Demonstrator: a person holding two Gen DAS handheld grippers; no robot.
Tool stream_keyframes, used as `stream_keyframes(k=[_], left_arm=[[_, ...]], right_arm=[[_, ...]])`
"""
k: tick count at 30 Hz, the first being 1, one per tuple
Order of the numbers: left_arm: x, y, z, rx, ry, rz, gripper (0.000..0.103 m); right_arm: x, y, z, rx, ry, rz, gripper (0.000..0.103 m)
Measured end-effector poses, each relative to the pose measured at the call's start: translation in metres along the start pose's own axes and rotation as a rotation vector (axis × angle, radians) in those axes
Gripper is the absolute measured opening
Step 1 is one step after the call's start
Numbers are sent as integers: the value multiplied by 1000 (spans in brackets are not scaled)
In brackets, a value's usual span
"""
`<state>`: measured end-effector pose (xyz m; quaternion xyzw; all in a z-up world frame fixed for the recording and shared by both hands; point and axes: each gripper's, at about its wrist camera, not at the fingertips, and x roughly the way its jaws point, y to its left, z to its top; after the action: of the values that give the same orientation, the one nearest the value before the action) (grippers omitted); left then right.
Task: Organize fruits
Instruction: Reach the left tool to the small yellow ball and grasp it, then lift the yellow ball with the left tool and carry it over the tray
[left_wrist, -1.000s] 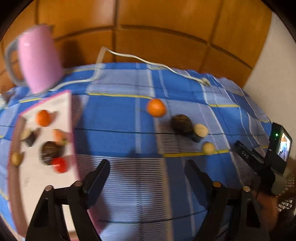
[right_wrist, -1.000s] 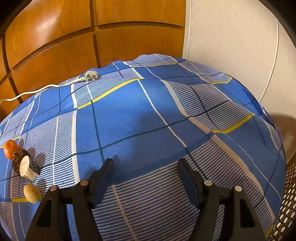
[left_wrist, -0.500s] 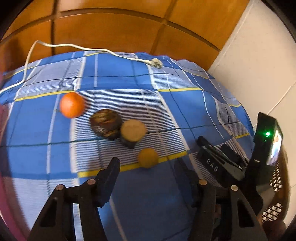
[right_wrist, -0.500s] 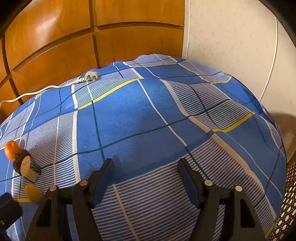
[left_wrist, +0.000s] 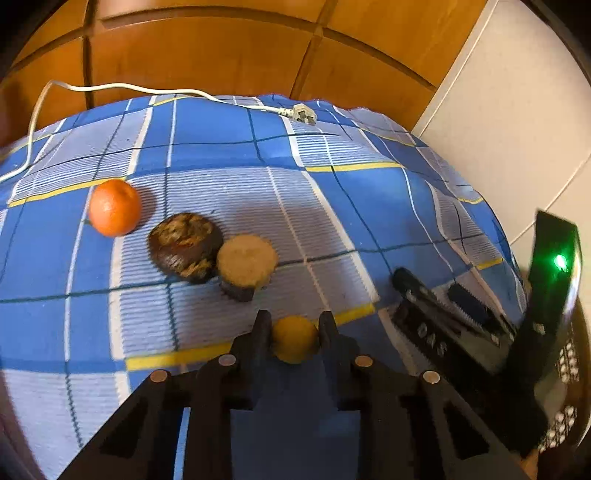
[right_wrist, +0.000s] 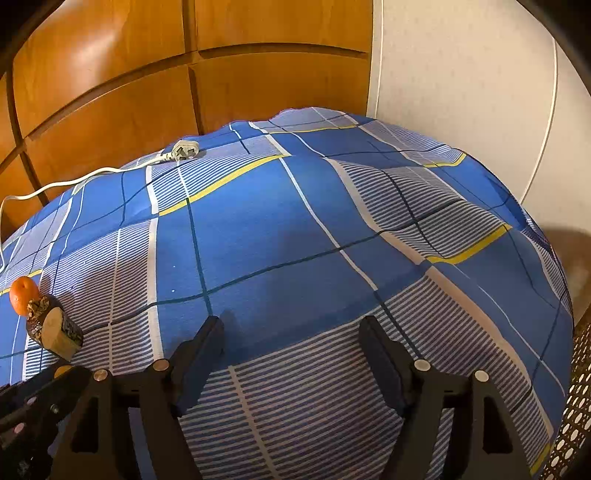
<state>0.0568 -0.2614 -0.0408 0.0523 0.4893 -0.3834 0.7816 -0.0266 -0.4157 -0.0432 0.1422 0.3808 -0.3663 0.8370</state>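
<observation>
The small yellow fruit (left_wrist: 295, 343) sits right between my left gripper (left_wrist: 295, 325) fingers, on the blue checked cloth (left_wrist: 332, 206) over the worktop. Just ahead of the gripper and slightly left lies a cut piece with a pale face and dark rind (left_wrist: 246, 264), touching a dark brown mottled fruit (left_wrist: 184, 246). Further ahead-left of that, an orange (left_wrist: 114, 206) rests apart from them. Far ahead, a white plug and cable (left_wrist: 303, 112) trail along the back edge of the cloth. Nothing stands between the fingers and the yellow fruit.

To the right of my left gripper I see the right gripper (right_wrist: 291, 328), with a green light glowing on the device mounted on it. Its jaws have just been opening a little and stand wide, nothing between them, only bare cloth ahead.

My left gripper's jaws have just been closing, and both pads now press on the yellow fruit's sides.
</observation>
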Motion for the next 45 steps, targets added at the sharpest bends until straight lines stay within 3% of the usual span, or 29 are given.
stream_keyframes(k=[13, 19, 31, 45], left_arm=[[-44, 46, -51, -82, -47, 29, 27], [-44, 42, -57, -35, -75, 55, 28], [-67, 56, -61, -111, -76, 2, 26], [-157, 81, -58, -190, -301, 217, 26]], right_arm=[[1, 3, 0, -15, 0, -6, 79], [1, 3, 0, -15, 0, -7, 79], [2, 4, 1, -17, -1, -15, 79], [2, 5, 0, -20, -1, -19, 79]])
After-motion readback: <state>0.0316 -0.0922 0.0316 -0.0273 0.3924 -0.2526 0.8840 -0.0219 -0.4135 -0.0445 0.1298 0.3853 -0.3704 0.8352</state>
